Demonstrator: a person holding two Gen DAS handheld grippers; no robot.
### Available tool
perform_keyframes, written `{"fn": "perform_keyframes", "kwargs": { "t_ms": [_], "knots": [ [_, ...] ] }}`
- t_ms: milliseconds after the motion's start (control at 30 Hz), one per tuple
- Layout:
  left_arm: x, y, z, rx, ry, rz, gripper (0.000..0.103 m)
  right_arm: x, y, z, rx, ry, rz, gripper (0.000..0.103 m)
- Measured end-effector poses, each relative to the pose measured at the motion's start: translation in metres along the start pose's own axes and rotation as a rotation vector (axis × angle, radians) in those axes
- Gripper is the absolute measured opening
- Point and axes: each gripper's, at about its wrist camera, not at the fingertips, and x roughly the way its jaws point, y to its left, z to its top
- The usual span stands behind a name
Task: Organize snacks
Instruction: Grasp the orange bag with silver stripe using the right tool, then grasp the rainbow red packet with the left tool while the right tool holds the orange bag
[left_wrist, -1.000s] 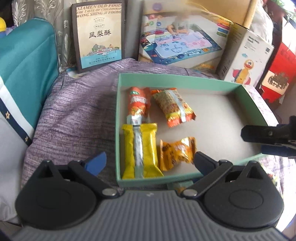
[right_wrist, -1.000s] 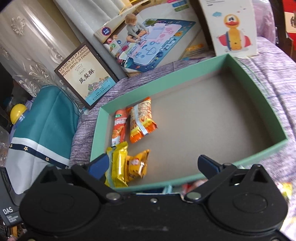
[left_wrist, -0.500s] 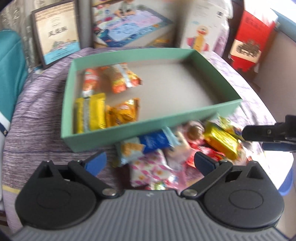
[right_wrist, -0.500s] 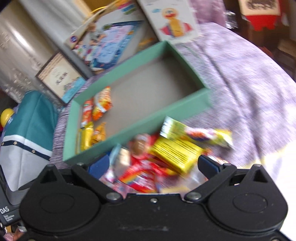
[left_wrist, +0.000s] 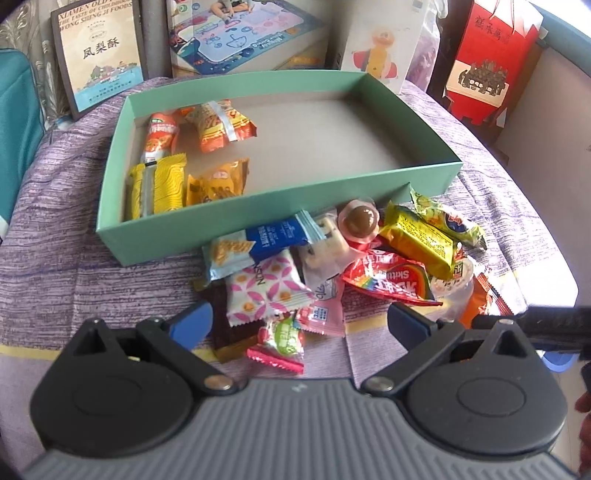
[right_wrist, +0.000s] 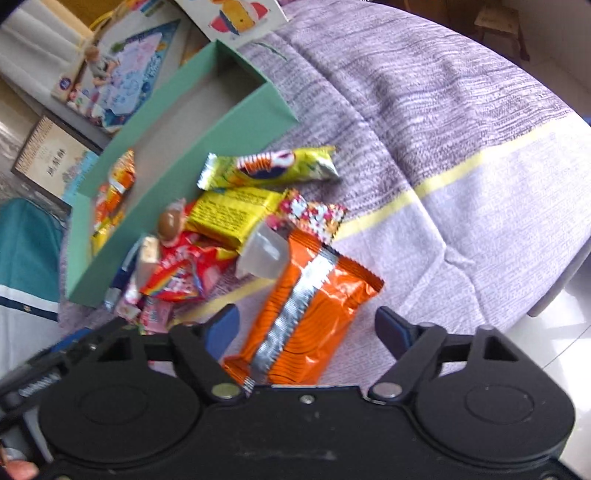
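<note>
My right gripper (right_wrist: 306, 328) hangs with fingers spread around the orange wafer pack (right_wrist: 306, 314), low centre of the right view. It looks light, crinkly and slick; I'd pinch its flat middle. The clear jelly cup (right_wrist: 264, 254) touches its top edge. My left gripper (left_wrist: 299, 321) is spread too, empty, over the snack pile (left_wrist: 332, 258) beneath the green box (left_wrist: 221, 232).

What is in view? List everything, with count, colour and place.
box: 1, green, on the cloth
boxed snacks: 4, orange and yellow, box's left end
loose snacks: many, mixed, before the box
orange pack: 1, orange, right of the loose snacks
cloth: 1, purple, under all
cartons: 4, brown, blue, white, red, behind the box
cushion: 1, teal, far left
left gripper: 1, black, open, over the loose snacks
right gripper: 1, black, open, over the orange pack
</note>
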Motion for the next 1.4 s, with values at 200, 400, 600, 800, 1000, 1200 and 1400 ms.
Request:
{"fn": "perform_keyframes", "kwargs": {
  "t_ms": [200, 400, 600, 800, 1000, 1200, 1400],
  "knots": [
    [0.003, 0.001, 0.003, -0.003, 0.008, 0.018, 0.103, 0.012, 0.035, -0.015, -0.226, -0.101, -0.124, 0.06],
    [0.009, -0.017, 0.015, 0.059, 0.003, 0.03, 0.103, 0.003, 0.02, -0.014, -0.233, -0.144, -0.123, 0.057],
    [0.021, -0.05, 0.032, 0.137, -0.025, -0.004, 0.101, -0.006, -0.022, -0.001, -0.144, -0.18, -0.097, 0.058],
    [0.044, -0.084, 0.031, 0.261, 0.01, -0.042, 0.069, -0.008, -0.028, 0.002, -0.131, -0.202, -0.062, 0.058],
    [0.048, -0.092, 0.009, 0.347, 0.059, -0.027, 0.071, -0.007, -0.037, 0.01, -0.104, -0.226, -0.016, 0.058],
    [0.045, -0.088, 0.014, 0.307, 0.064, -0.008, 0.076, -0.005, -0.039, 0.012, -0.11, -0.244, 0.003, 0.058],
    [0.05, -0.103, 0.018, 0.428, 0.052, 0.052, 0.095, -0.004, -0.032, 0.007, -0.165, -0.269, -0.02, 0.06]
  ]
}}
